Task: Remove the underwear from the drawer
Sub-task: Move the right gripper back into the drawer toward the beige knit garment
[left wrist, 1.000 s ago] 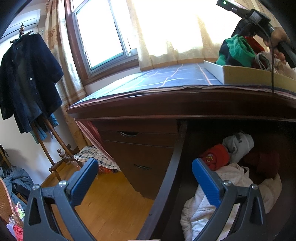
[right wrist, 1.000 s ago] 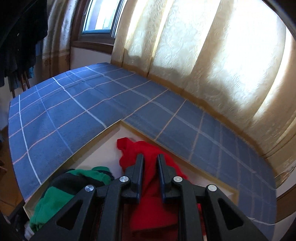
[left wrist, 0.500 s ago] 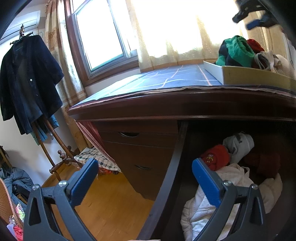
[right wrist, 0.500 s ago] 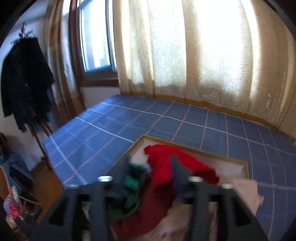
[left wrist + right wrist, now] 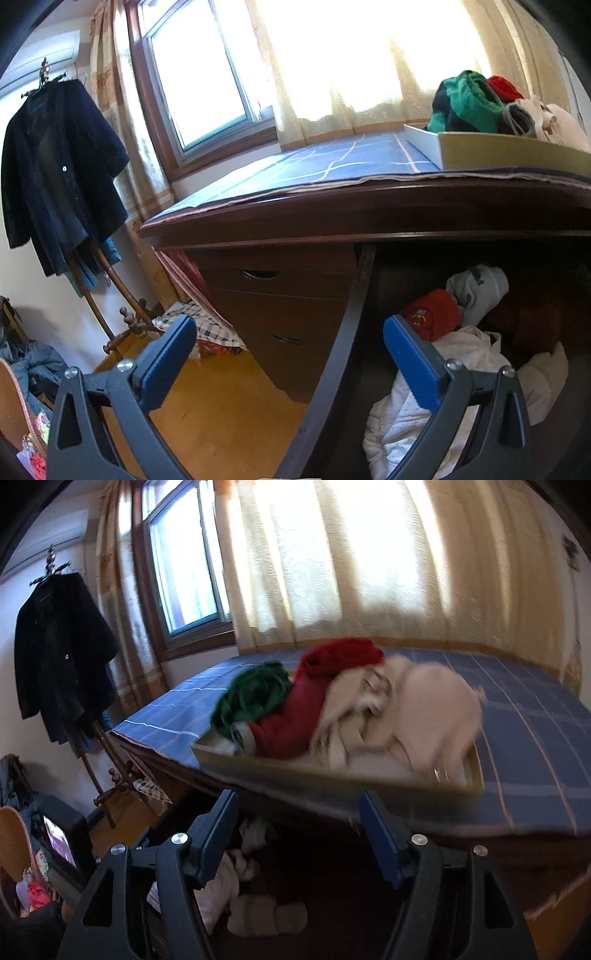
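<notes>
Emptying drawer [image 5: 369, 280], part done | several garments lay in tray [image 5: 491, 149] on worktop [image 5: 332, 166] above drawer | more underwear [image 5: 432, 319] remained inside drawer | right hand-held gripper [image 5: 299, 829], jaws just opened, and left hand-held gripper [image 5: 290, 345] gaped empty

Crumpled red, white and maroon cloth underwear [image 5: 436, 319] lies heaped in the open dark wooden drawer [image 5: 332, 365] (partly shadowed).

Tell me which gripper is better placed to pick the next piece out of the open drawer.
Left, probably. The left gripper hangs open right at the drawer, beside the red underwear. The right gripper is open too, but up by the tray.
</notes>
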The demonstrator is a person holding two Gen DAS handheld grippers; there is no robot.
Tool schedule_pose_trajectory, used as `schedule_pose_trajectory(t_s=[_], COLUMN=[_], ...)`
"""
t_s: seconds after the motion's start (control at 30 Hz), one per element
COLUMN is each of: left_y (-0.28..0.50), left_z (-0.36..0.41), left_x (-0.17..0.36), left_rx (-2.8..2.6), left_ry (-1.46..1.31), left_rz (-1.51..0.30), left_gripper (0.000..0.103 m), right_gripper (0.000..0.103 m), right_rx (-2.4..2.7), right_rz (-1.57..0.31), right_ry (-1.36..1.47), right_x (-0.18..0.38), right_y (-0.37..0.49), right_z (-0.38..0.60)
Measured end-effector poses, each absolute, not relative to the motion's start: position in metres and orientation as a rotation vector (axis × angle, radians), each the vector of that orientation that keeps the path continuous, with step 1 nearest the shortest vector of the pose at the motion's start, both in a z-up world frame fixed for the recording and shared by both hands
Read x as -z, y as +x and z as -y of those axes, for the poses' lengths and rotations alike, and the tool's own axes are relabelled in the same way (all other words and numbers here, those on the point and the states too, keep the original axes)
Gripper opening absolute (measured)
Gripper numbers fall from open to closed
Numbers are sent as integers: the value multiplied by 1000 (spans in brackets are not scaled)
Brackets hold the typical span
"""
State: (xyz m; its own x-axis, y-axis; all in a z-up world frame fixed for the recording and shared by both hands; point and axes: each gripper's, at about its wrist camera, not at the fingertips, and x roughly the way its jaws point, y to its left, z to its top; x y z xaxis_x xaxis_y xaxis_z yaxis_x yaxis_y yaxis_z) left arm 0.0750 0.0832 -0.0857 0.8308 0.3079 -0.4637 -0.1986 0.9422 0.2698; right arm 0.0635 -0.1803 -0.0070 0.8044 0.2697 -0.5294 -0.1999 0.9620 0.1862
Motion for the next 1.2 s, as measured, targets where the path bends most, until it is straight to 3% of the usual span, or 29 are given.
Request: schedule_pose_trajectory(t_s=[0.37,0.77,1.0,1.2], left_y=[72,71,72,72], left_z=[-83,-83,-83,-83], left_x=[86,86,85,84], left_rx=[-267,-265,-266,-262], left_ry=[208,205,205,205], left_rz=[-518,-517,-514,-509], left_gripper=[103,103,103,103], right_gripper=[70,70,70,70], right_rx=[-210,-256,-317,-302], right_rz=[-792,-988,-1116,-1296], right_ry=[224,194,331,299], right_x=[84,116,116,151], right_y=[44,36,68,105], right_z=[183,155,152,135])
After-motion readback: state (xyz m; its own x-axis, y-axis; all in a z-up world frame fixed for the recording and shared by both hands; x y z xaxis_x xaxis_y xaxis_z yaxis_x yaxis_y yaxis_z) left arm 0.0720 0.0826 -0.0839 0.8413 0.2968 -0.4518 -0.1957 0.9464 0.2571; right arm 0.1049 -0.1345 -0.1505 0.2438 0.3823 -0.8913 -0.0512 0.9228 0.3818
